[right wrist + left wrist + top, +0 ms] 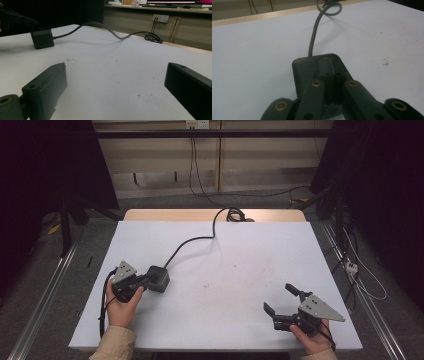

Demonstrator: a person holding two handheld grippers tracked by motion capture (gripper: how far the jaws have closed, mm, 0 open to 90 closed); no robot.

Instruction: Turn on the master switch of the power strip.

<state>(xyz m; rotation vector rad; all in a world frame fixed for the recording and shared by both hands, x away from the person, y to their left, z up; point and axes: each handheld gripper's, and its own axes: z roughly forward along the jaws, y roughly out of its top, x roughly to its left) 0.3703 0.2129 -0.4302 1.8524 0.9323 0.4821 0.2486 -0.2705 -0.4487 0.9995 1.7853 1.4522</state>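
White tabletop (pixel 225 270), matte w/ faint scuffs, wooden edge at far side. Left gripper (pixel 141 282) has jaws pressed together, tips resting on top of the dark power cube (pixel 158 278) at table's left, nothing pinched. Cube is boxy, rounded corners, matte plastic; its grey cable (pixel 192 240) runs away to far edge & coils there. Right gripper (pixel 282 301) sits well apart at the right, jaws spread wide, empty. Left hand is far nearer; cube lies straight ahead of its tips.
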